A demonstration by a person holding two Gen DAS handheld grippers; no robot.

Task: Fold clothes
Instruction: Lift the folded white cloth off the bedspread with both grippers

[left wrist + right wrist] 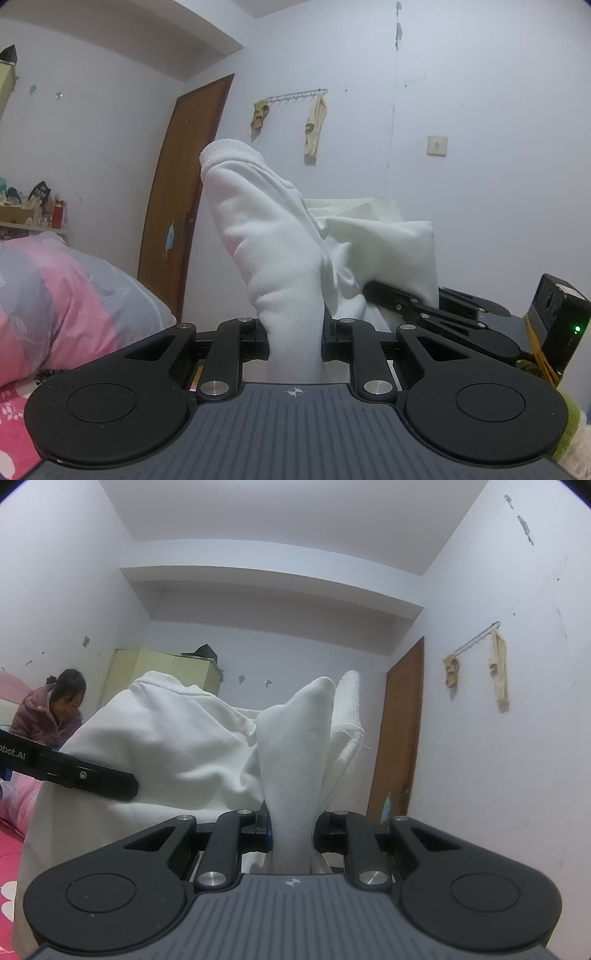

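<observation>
A white knit garment (266,236) is held up in the air between both grippers. My left gripper (293,341) is shut on a bunched fold of it, which rises up and left. My right gripper (291,827) is shut on another fold of the same white garment (166,738), whose ribbed hem stands above. The right gripper's body (424,314) shows close to the right in the left wrist view. The left gripper's finger (92,775) shows at the left in the right wrist view, against the cloth. The fingertips are hidden by cloth.
A pink and grey quilt (66,295) lies on the bed at the left. A brown door (184,192) and a wall hook rack (295,98) with hanging cloths are ahead. A person in a purple jacket (51,712) sits at the far left by a yellow cabinet (162,672).
</observation>
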